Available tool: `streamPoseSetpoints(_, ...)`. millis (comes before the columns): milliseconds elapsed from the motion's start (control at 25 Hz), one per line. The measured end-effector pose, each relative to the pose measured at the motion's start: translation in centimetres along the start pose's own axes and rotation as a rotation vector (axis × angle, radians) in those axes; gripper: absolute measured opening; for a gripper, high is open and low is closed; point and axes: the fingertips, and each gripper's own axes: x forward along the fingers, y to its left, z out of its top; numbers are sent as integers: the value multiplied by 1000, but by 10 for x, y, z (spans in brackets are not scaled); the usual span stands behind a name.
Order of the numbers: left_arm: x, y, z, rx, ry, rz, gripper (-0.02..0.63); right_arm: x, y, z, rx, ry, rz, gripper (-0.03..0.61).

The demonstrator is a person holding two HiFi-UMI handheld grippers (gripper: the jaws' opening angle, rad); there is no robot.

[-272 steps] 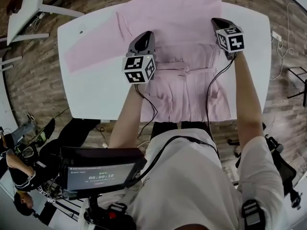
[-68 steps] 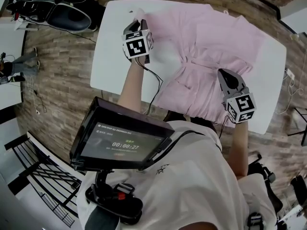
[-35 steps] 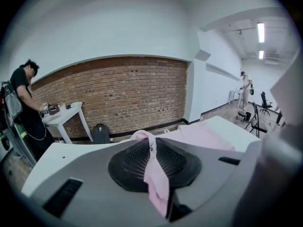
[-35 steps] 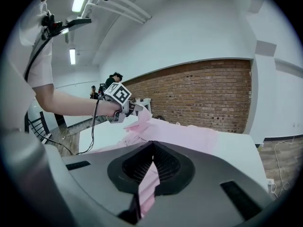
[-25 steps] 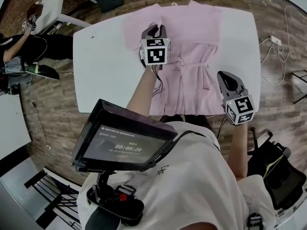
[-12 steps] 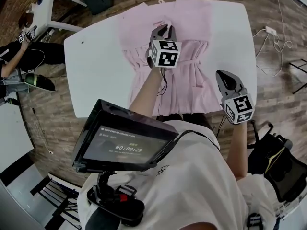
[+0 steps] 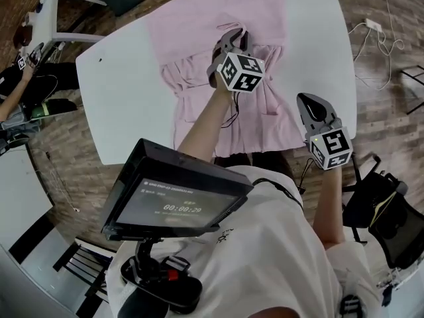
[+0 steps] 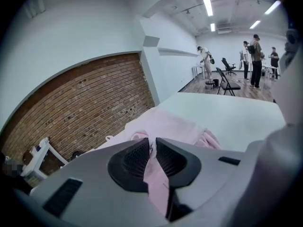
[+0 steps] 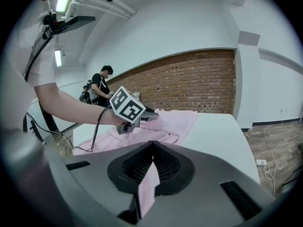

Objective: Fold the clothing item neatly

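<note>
Blocking pink garment (image 7: 189,38): left gripper (image 7: 233,38)

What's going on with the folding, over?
Left gripper shut on pink robe. Right gripper shut on it too. Robe bunched on white table, not folded yet. Nothing in the way.

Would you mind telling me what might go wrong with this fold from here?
The left gripper pinches a thin strip of the pink garment; it may slip out mid-fold. Fabric lies bunched under that gripper, so creases may be trapped. The right gripper holds fabric by the table edge; a tug could drag it off.
</note>
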Motion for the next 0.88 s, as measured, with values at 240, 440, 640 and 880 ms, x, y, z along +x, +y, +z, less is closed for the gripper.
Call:
streamPoseSetpoints(240,19,-21,-11,99,32,-47,45,6,-6,1,1,1,2,5)
streamPoseSetpoints(440,30,-41,-8,230,27,-112,103,16,-12,6,-5,1,5,5)
streamPoseSetpoints(640,40,-62,2,272,8,-218,158,27,-23,20,-3,-14,7,5)
streamPoseSetpoints(880,9,-36,4,136,-78,-175,158,69,-37,50,59,-58,68,5)
